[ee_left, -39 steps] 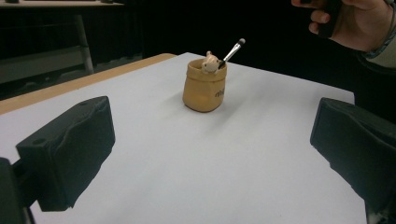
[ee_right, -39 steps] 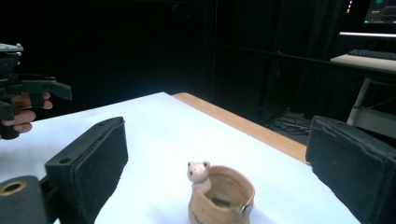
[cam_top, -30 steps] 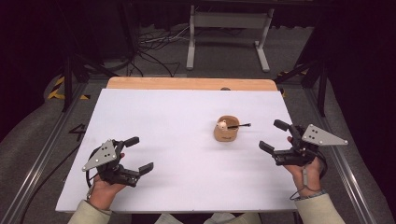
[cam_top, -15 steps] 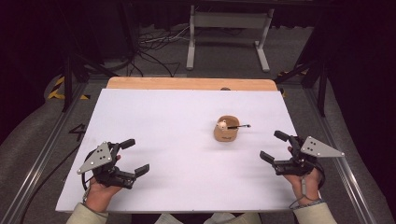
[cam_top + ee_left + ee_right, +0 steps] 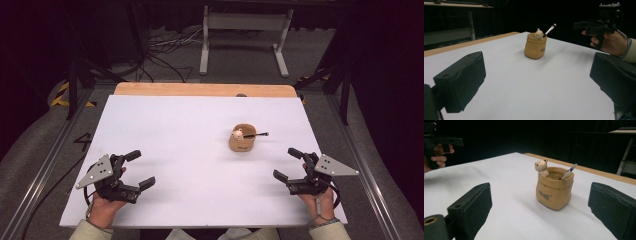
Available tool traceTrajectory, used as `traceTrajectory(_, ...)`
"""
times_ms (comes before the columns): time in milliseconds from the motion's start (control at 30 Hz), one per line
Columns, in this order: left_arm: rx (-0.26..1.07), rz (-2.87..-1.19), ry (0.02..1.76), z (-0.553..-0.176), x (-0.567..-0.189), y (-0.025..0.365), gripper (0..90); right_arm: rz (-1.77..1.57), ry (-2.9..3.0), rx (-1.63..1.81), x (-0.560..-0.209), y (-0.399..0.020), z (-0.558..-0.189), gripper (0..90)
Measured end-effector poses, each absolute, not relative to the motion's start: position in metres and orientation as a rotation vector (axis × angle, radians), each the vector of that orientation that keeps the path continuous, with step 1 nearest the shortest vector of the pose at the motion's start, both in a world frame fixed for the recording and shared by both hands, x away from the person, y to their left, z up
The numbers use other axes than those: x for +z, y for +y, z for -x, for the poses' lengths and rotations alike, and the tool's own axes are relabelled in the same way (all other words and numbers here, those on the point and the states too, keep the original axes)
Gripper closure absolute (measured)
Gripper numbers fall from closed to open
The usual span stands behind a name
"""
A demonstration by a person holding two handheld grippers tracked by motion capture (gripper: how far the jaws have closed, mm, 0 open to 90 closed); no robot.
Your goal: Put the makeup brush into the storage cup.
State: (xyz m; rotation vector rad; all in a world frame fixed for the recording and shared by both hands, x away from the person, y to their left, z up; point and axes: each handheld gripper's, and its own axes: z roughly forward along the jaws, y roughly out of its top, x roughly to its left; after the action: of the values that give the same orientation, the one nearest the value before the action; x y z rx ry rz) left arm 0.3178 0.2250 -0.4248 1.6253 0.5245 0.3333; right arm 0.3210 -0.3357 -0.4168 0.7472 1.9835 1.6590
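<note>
The pot looks like stiff, breakable ceramic, so with both grippers' jaws wide and empty we judge its round sides the safest hold.

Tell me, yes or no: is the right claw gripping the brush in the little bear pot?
No: the right claw sits open on the table, apart from the pot, with the brush resting untouched inside.

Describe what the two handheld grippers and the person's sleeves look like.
Both the left gripper and the right gripper are black, each with two blocky, matte black jaws. Each carries a grey three-cornered plate on top, dotted with small holes. A dark cable loops by each wrist. The sleeves are light beige, with ribbed cuffs.
</note>
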Motion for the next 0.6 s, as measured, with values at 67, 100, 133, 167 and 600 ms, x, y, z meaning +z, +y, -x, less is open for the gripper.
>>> traceTrajectory(67, 0.347, -1.625, 0.517, -0.317, -0.427, 0.226, 1.0, -0.747, 1.989, 1.654, -0.419, -0.335, -0.321, 5.5)
traceTrajectory(100, 0.355, -1.634, 0.519, -0.316, -0.429, 0.226, 1.1, -0.748, 1.993, 1.659, -0.421, -0.335, -0.321, 5.5)
traceTrajectory(133, 0.351, -1.639, 0.519, -0.316, -0.431, 0.227, 1.1, -0.751, 1.999, 1.657, -0.423, -0.335, -0.322, 5.5)
traceTrajectory(167, 0.353, -1.645, 0.522, -0.317, -0.432, 0.228, 1.1, -0.758, 2.004, 1.646, -0.424, -0.334, -0.322, 5.4)
traceTrajectory(600, 0.329, -1.640, 0.567, -0.319, -0.443, 0.231, 1.5, -0.775, 2.024, 1.629, -0.433, -0.333, -0.325, 4.3)
